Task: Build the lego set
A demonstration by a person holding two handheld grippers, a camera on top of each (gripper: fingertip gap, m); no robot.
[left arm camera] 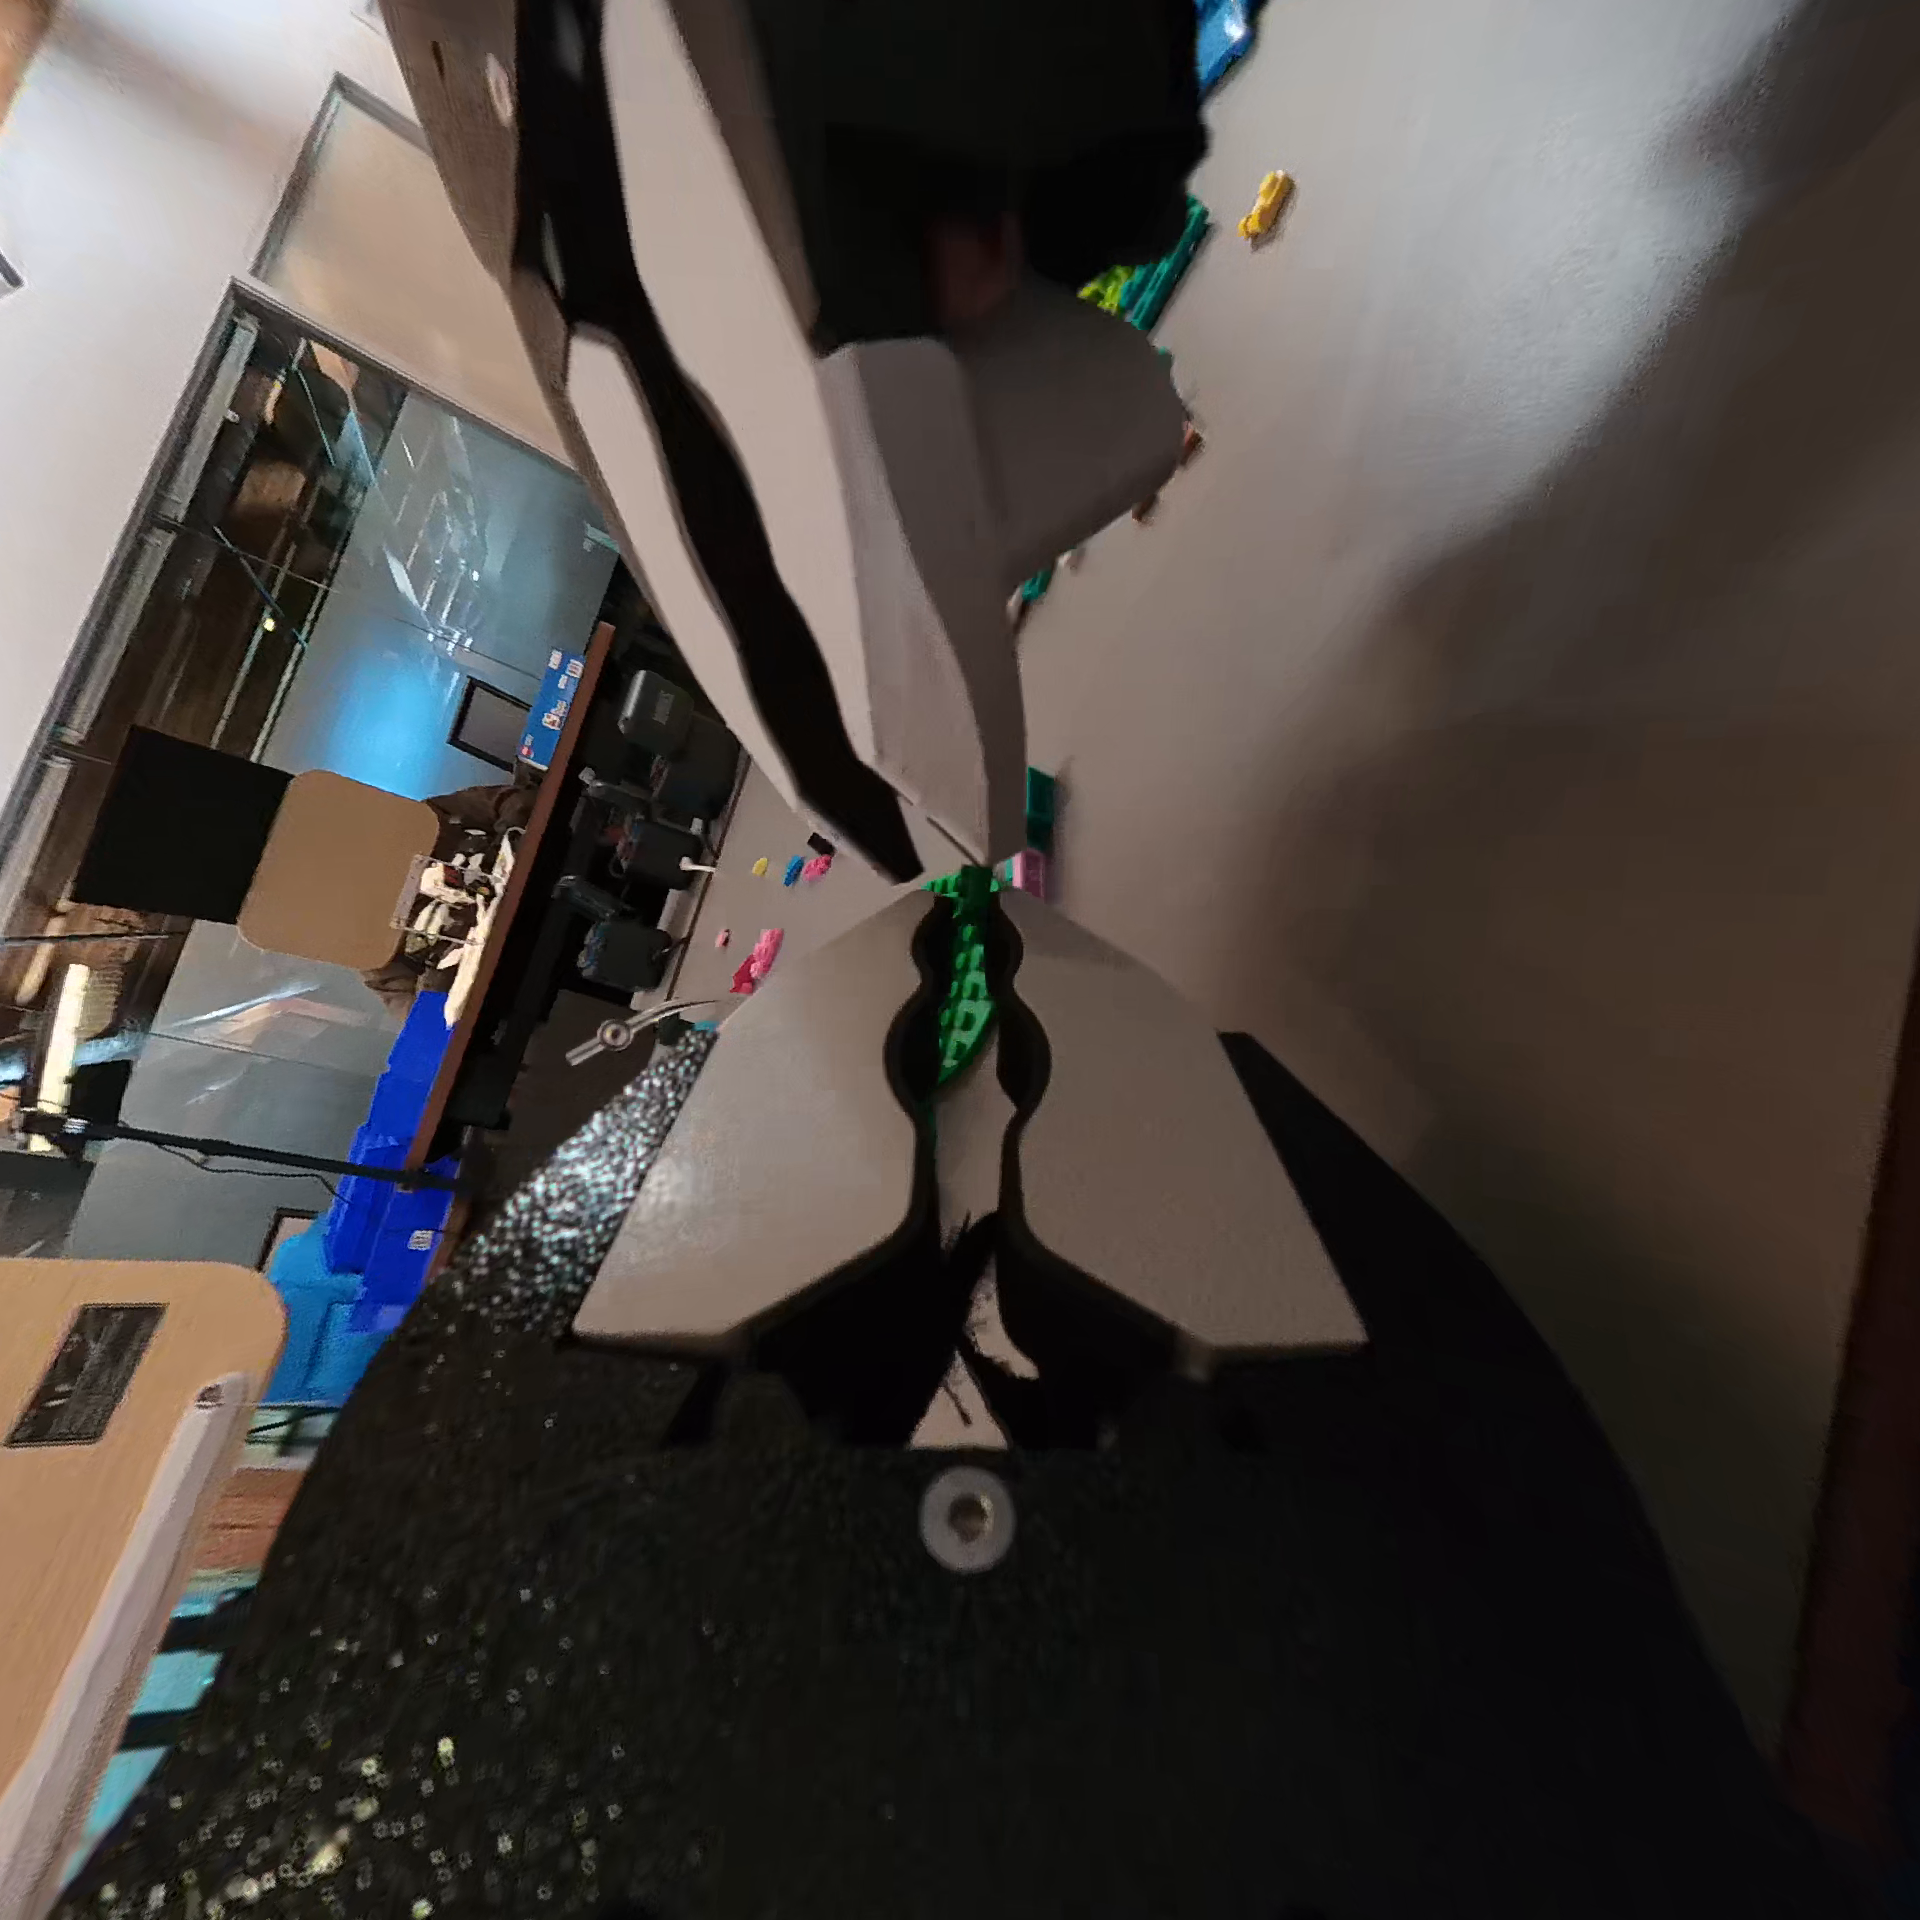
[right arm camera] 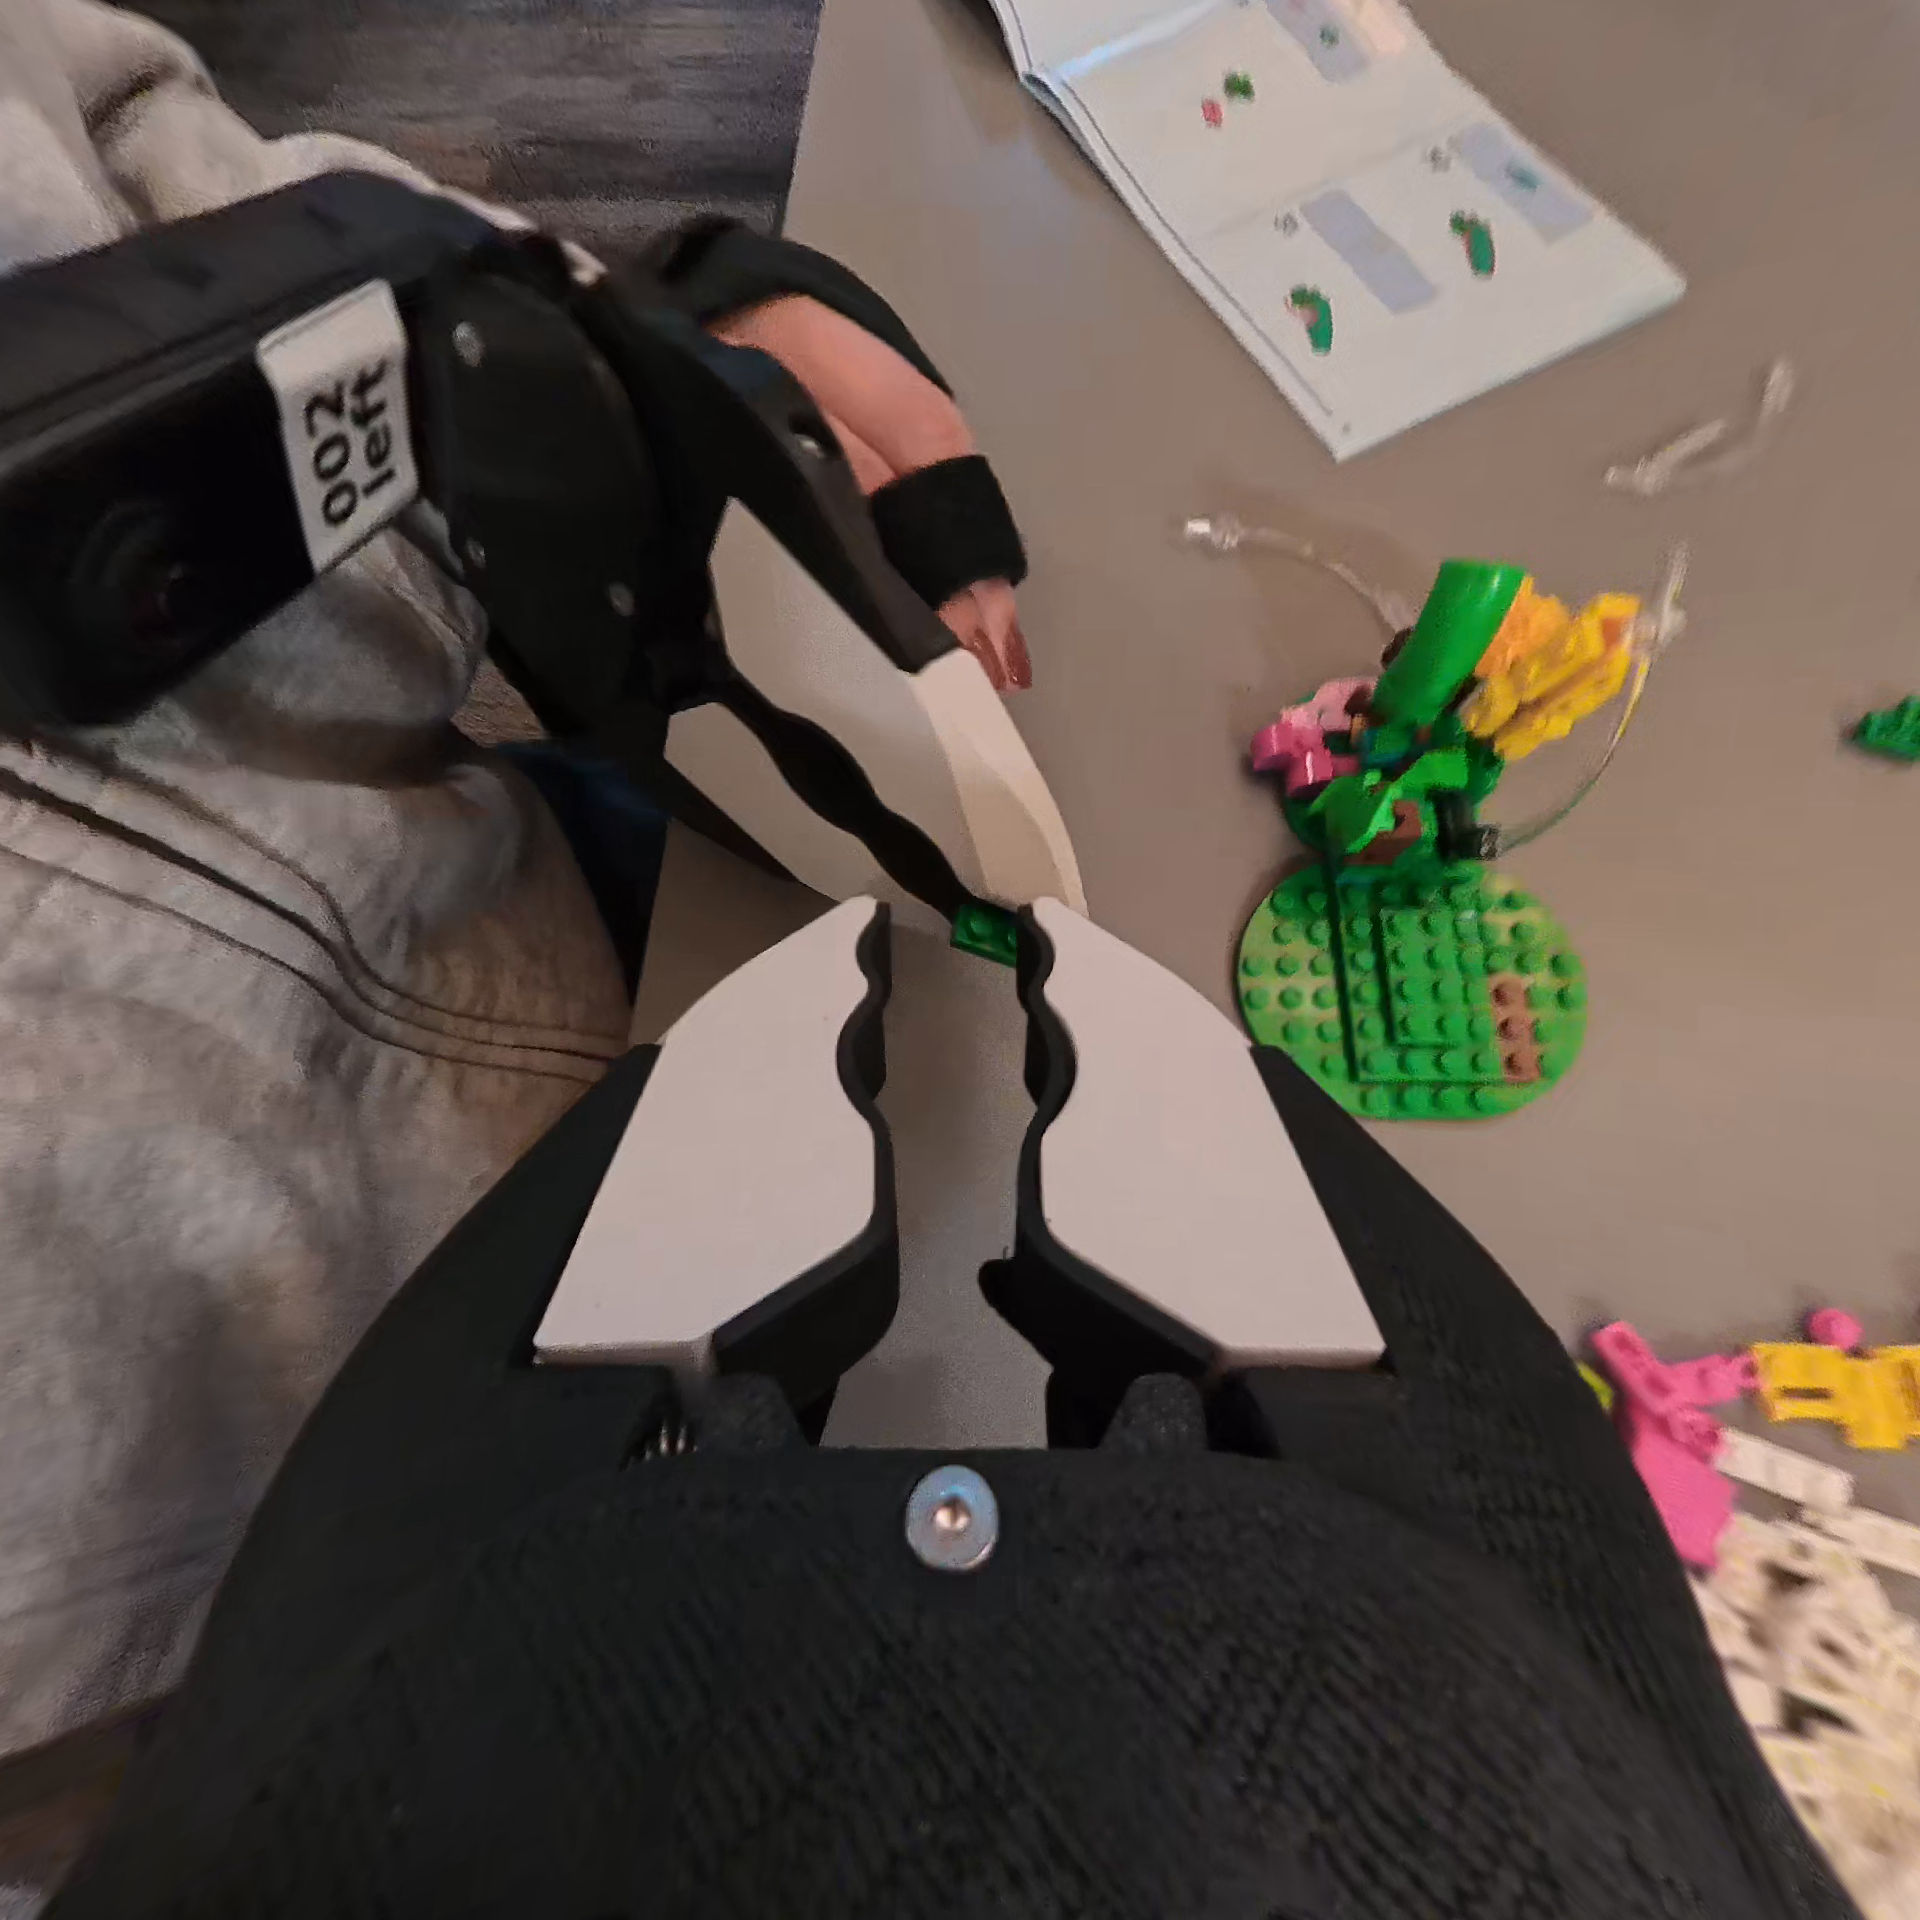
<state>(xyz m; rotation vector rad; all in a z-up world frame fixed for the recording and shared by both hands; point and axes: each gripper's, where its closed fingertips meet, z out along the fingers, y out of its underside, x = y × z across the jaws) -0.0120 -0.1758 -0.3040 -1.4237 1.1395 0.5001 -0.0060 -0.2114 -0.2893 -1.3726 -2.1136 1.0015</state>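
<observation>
Green studded plate [right arm camera: 985, 928], small and flat, sits just above the middle of the right wrist view, clamped edge-on between the fingertips of the left gripper [right arm camera: 971, 904], which reaches down from the upper left of that frame. In the left wrist view the same plate [left arm camera: 966, 987] runs along the narrow slot between the left gripper's [left arm camera: 961, 894] black wavy pads, both of which press on it.

The right gripper [right arm camera: 954, 920] fills the lower half of its own view with its fingers apart; bare grey table [right arm camera: 1143, 520] shows between them. Its right-hand fingertip [right arm camera: 1049, 925] lies just beside the plate's edge, while the other fingertip stands clear of it, so it grips nothing.

A person's hand [right arm camera: 904, 436] in a black fingerless glove holds the left gripper at the upper middle of the right wrist view. At the right of that frame a round green baseplate [right arm camera: 1413, 997] lies on the table, with a cluster of green, pink and yellow bricks [right arm camera: 1455, 707] at its upper edge. An open instruction booklet [right arm camera: 1340, 197] lies at the top right. Loose pink and yellow pieces [right arm camera: 1766, 1392] sit at the lower right edge.
</observation>
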